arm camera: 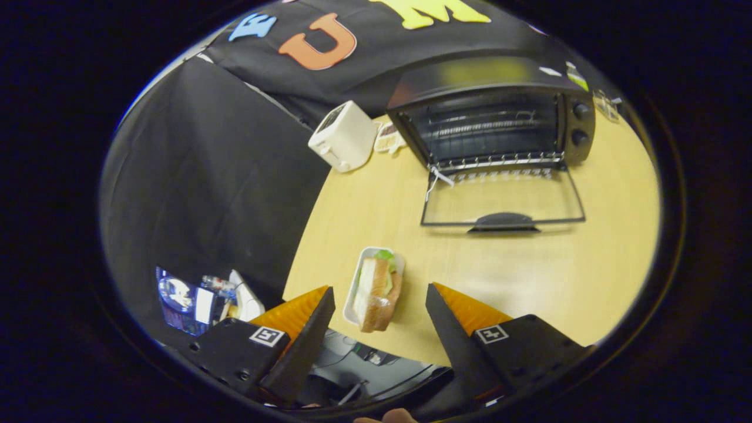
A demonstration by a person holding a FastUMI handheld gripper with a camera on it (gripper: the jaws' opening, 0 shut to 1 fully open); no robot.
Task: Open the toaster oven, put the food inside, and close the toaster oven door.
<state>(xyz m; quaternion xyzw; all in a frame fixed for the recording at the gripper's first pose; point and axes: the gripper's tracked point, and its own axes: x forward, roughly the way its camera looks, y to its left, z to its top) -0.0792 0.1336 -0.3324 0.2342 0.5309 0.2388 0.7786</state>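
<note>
A black toaster oven (pixel 499 117) stands at the far side of the wooden table (pixel 558 276). Its glass door (pixel 505 202) lies folded down flat toward me, and the wire rack inside is bare. A sandwich (pixel 377 292) in a small white tray (pixel 359 277) rests near the table's front edge, between my two fingers and slightly ahead of their tips. My gripper (pixel 380 289) is open, held above the table, with both fingers apart from the tray.
A white pop-up toaster (pixel 342 136) stands left of the oven, with a small packet (pixel 389 138) beside it. Black cloth (pixel 200 194) hangs left of the table. Below the table's edge lie cables and clutter (pixel 200 299).
</note>
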